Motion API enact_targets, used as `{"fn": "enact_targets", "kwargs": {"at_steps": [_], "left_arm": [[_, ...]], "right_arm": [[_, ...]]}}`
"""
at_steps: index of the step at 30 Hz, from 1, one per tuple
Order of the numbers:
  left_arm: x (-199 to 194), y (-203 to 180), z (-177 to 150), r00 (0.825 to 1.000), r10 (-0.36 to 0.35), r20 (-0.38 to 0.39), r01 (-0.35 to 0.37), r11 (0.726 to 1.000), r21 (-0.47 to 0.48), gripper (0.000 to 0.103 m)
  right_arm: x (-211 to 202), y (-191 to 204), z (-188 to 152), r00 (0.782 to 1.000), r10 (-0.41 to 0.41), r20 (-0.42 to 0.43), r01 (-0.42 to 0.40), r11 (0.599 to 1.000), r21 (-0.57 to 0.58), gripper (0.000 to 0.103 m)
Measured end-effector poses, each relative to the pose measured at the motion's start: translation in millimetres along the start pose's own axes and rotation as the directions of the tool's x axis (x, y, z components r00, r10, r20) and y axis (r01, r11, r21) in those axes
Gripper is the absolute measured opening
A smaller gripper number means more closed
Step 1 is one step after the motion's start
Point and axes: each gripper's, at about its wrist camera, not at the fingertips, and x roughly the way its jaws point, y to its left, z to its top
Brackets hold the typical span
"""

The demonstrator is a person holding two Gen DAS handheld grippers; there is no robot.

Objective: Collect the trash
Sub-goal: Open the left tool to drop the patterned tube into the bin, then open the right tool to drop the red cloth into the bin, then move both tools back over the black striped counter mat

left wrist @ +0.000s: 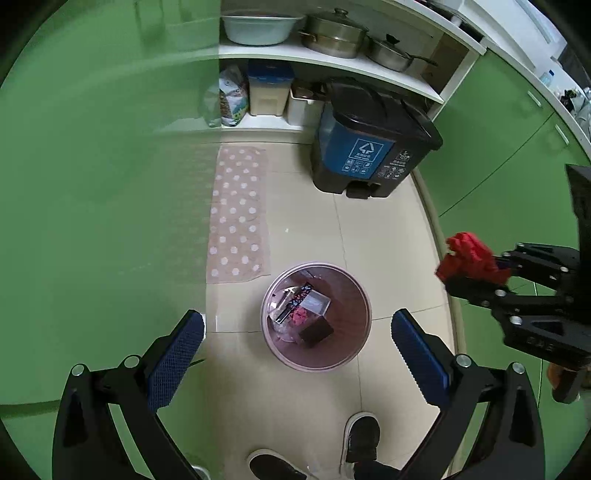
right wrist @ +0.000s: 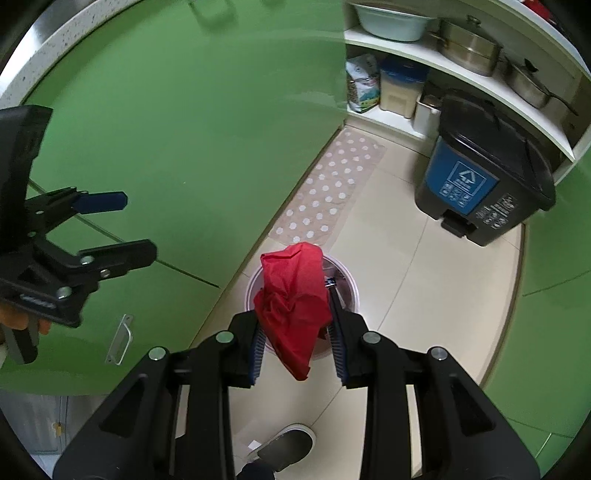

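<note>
- Left gripper point(left wrist: 297, 334): pointed steeply down at the floor, jaws spread wide apart, nothing between the blue pads point(left wrist: 177, 354). Seen from the right wrist it sits at the left edge, side-on, in front of the green cabinet doors point(right wrist: 184, 129).
- Right gripper point(right wrist: 297, 332): also angled steeply down, jaws clamped on a crumpled red wrapper point(right wrist: 295, 306). The wrapper bulges above the fingers and a tail hangs below them.
- Wastebasket point(left wrist: 364, 295): small, round, pinkish, standing on the beige tile floor point(left wrist: 388, 240). In the left wrist view it lies between the two open fingers, further off. It already holds a clear plastic box point(left wrist: 314, 302), a dark patterned strip and a brown block; the rest of its contents are too jumbled to name.
- In the right wrist view the red wrapper hangs in front of the wastebasket and covers most of it; only the left and right rim show.
- In the left wrist view the right gripper comes in from the right edge, well to the right of the wastebasket, with the red wrapper at its tip.
- Person: two dark shoes point(left wrist: 362, 439) at the near edge, cut off by the frame; fingers on the left gripper's handle barely visible.
- Far side: black and blue pedal bin point(left wrist: 369, 147), dotted mat point(left wrist: 236, 214), shelf with pots point(left wrist: 336, 35) and a basin point(left wrist: 258, 26).
- Bin label markings unreadable.
</note>
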Motion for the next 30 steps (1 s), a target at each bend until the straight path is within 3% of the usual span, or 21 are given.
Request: {"fn": "enact_targets", "kwargs": {"at_steps": [3,5,6,7,13,20,24,30], "left_arm": [[-2.5,5.6,-2.4,1.000,0.004,0.004,-0.004,1.000,-0.012,0.097],[-2.1,9.3,-2.8,1.000,0.008,0.005,-0.008,1.000,-0.018,0.097],[-1.3,11.5,-3.1,1.000,0.011,0.004,-0.011,1.000,-0.023,0.097],[-0.6,12.5,-3.1,1.000,0.011,0.002,-0.011,1.000,-0.025,0.097],[2.7,14.6,-6.2,1.000,0.009,-0.008,-0.009,1.000,-0.027,0.097],[-5.3,4.9,-7.4,1.000,0.000,-0.019,-0.001,1.000,-0.015,0.097],[-29.6,-9.2,-8.7,1.000,-0.010,-0.019,0.010,1.000,-0.006,0.097],[-110.3,-27.7,-5.5,1.000,-0.011,0.024,0.011,1.000,-0.024,0.097]], "right_arm": [[10.2,4.6,5.5,1.000,0.005,-0.008,-0.005,1.000,-0.016,0.036],[16.5,3.9,9.4,1.000,0.006,-0.007,-0.007,1.000,-0.021,0.055],[17.6,3.5,10.3,1.000,0.002,-0.004,-0.003,1.000,-0.019,0.078],[18.8,2.0,10.7,1.000,0.001,0.001,-0.001,1.000,-0.012,0.091],[23.6,-3.3,5.7,1.000,-0.006,-0.027,0.007,1.000,0.016,0.098],[6.1,-3.8,1.7,0.999,-0.023,-0.031,0.024,0.999,0.036,0.098],[-29.5,0.1,1.6,0.999,-0.037,-0.032,0.039,0.998,0.055,0.098],[-115.5,14.9,9.0,0.997,-0.074,0.002,0.074,0.995,0.065,0.098]]}}
